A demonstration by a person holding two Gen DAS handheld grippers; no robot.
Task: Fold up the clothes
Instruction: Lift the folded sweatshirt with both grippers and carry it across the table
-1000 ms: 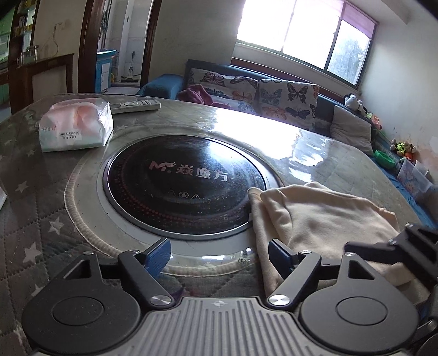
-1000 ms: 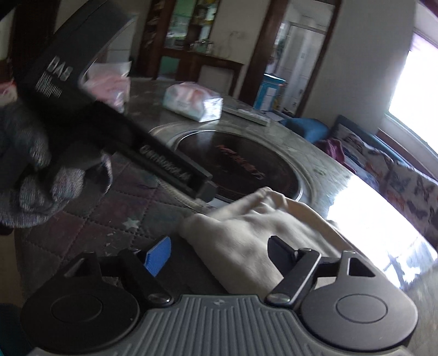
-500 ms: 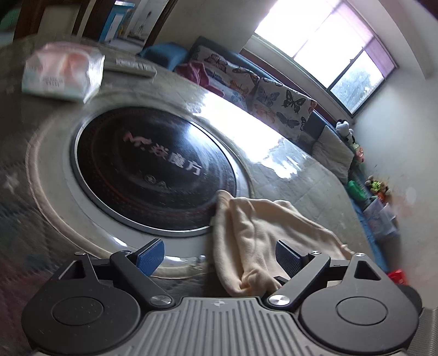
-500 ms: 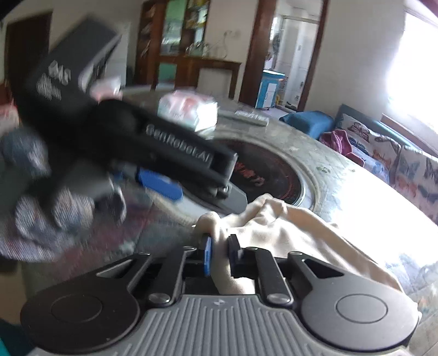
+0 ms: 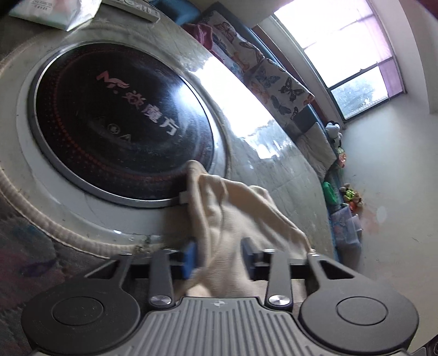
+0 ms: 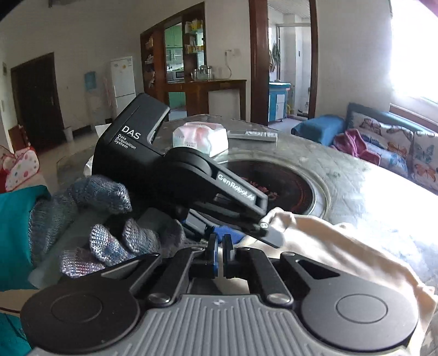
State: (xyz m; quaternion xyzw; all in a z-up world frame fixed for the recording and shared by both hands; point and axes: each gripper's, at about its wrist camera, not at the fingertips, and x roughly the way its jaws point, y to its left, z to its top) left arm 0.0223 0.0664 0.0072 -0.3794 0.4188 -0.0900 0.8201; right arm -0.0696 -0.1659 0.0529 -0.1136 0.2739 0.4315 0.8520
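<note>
Left gripper [image 5: 219,257] fingers are clamping a bunched edge of the cream cloth [image 5: 232,216], lifting it just off the surface [image 5: 273,164] beside the round black cooktop [image 5: 117,120]. Right gripper [image 6: 219,256] fingers are sitting nearly together; can't tell if they're pinching cloth.

In the left wrist view, the cream cloth [image 5: 232,219] runs down between the fingers [image 5: 189,260] and vanishes behind the gripper body. The tissue pack [image 5: 54,12] is cut by the top edge. In the right wrist view, the closed fingers [image 6: 212,253] hide whether any cloth [image 6: 328,246] is pinched between them.
</note>
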